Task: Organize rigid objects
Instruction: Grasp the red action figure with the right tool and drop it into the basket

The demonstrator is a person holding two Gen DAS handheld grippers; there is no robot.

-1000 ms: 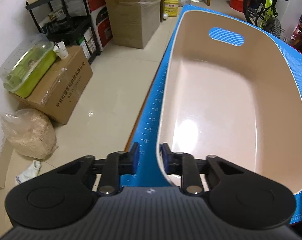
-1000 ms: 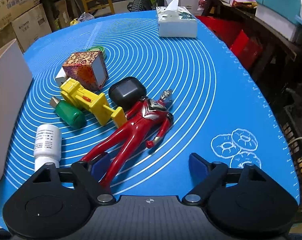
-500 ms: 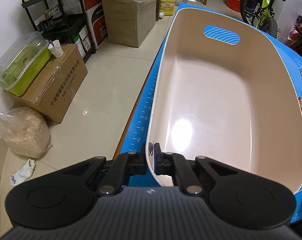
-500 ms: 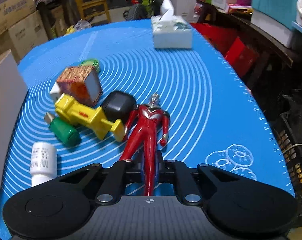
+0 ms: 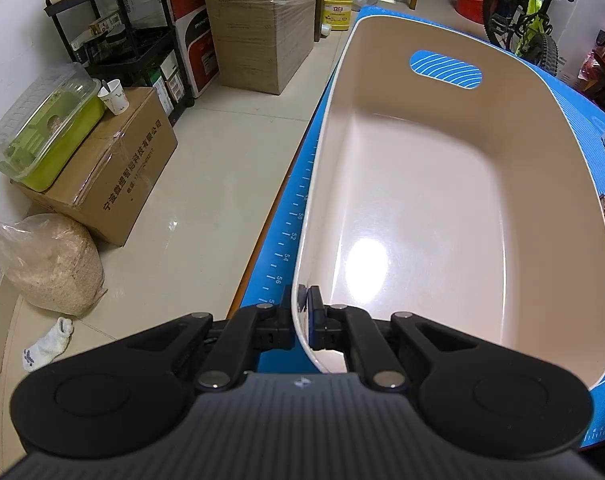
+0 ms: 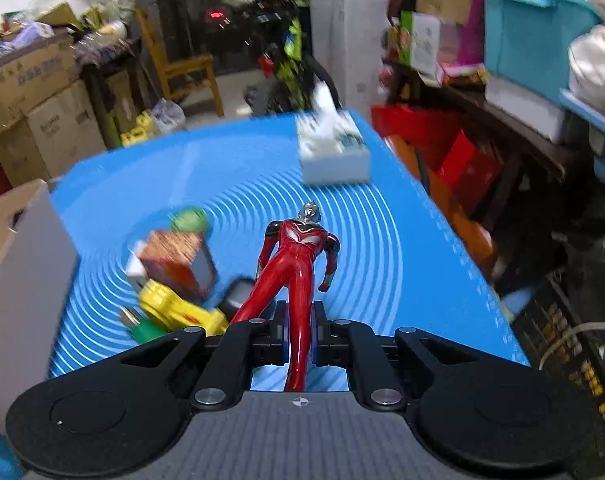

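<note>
Tabletop (image 6: 382, 248): right claw (image 6: 300, 336) pinching figure (image 6: 298, 256), seemingly lifted; left claw (image 5: 301, 320) clamps bin (image 5: 558, 184) rim. Next: carry to bin.

— What's on the blue mat (image 6: 382, 240), counted?

— One red figure (image 6: 298, 264), one patterned cube (image 6: 174, 256), one yellow toy (image 6: 174, 308), one black case (image 6: 238, 300), one tissue box (image 6: 334, 152). Green things: two – a round one (image 6: 188, 220) behind the cube, another (image 6: 142, 330) at the near edge.

— And bins?

— One beige bin (image 5: 442, 208), with nothing inside. Two grippers – the left (image 5: 301, 312) and the right (image 6: 301, 336).
</note>
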